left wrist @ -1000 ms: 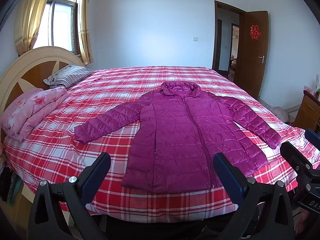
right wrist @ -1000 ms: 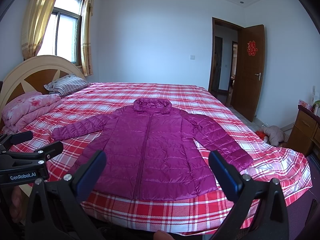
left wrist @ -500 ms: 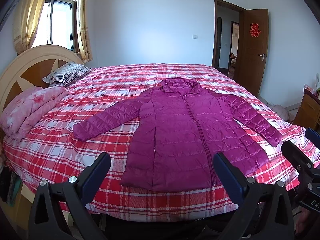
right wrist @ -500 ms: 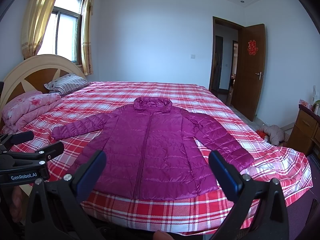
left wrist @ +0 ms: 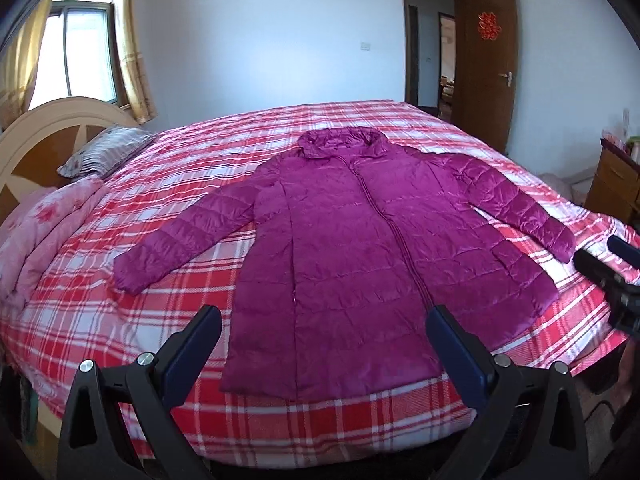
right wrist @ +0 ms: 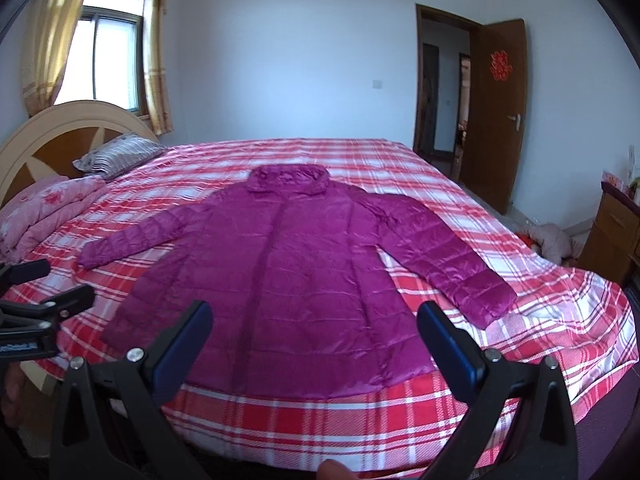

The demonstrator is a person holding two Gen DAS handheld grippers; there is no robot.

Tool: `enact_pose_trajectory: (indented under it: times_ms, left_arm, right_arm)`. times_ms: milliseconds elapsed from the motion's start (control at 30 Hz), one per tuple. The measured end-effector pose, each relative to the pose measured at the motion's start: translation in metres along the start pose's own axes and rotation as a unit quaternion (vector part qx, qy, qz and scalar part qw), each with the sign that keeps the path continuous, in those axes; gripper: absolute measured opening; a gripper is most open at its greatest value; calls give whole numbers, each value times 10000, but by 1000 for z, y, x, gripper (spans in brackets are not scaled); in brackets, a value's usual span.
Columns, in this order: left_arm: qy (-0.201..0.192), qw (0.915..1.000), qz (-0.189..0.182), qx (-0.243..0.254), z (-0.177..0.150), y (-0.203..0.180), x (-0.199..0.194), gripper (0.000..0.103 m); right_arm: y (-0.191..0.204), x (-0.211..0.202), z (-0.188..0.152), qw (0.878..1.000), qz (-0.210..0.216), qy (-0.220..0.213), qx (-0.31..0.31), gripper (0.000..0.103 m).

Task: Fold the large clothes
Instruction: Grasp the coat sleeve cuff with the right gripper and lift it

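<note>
Purple coat (left wrist: pixel 360 264) spread flat on the bed (left wrist: pixel 120 320).
Left gripper (left wrist: pixel 324 344) and right gripper (right wrist: pixel 314 340) hover near its hem, both wide apart, empty.

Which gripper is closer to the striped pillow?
Left. The left gripper is at the hem on the side of the pillow; the right gripper is farther toward the door side.

One jacket (left wrist: pixel 360 256), one bed (left wrist: pixel 120 320), one striped pillow (left wrist: pixel 106 152), one pink quilt (left wrist: pixel 44 236), two tools.
</note>
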State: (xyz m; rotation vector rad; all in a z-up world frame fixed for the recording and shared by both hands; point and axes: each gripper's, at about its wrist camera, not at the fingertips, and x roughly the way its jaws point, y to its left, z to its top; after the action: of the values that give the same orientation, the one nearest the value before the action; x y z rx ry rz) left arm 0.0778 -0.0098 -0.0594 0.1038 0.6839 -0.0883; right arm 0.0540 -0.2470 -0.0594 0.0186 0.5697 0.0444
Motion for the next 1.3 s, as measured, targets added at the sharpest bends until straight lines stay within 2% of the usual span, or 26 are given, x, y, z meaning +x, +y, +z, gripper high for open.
enact_pose_trajectory:
  times_ms: [100,233,333,433,567,600,667,767,867,1000,1133,1300]
  left_arm:
    - [-11,9999,120,109,9,0,33,102]
    - [-96,9993,299,202,19,-2,73,102]
    - [15,9989,421,214,24,-3,107,102]
    - [196,9989,402,102,26,-1,133,102]
    - [307,9983,471,143,27,-4,153,102]
    - [334,9982,475,138,27,-3,155,102]
    - [396,9979,503,127,26,-2,159,102]
    - [441,9979,477,89,26,1,162,102]
    - [418,9980,465,72,26,4,159,102]
    - [307,9987,401,-26,30,11,151,102]
    - [183,9992,333,-135,33,17,144,102]
    - [186,9991,280,-241,31,25,143,102]
  right_arm:
    - [-46,25,-5,9981,-326,205,471,103]
    - [-110,55,-8,9898,-804,481,1078,103]
    - [-154,77,-5,9814,-1062,685,1445,92]
    - [-189,101,-3,9709,-1278,972,1776,90]
    - [-219,134,-1,9592,-1548,1279,1992,83]
    - [-223,143,-2,9577,-1570,1389,1970,82]
    - [-225,156,-3,9584,-1494,1471,1934,69]
    - [-217,168,-4,9644,-1315,1580,1660,28]
    - [-218,162,0,9691,-1108,1489,1628,13]
    - [-221,151,23,9740,-1241,1234,1437,11]
    - [-219,133,71,9794,-1541,777,1046,11]
    - [-182,113,137,9843,-1749,104,214,11]
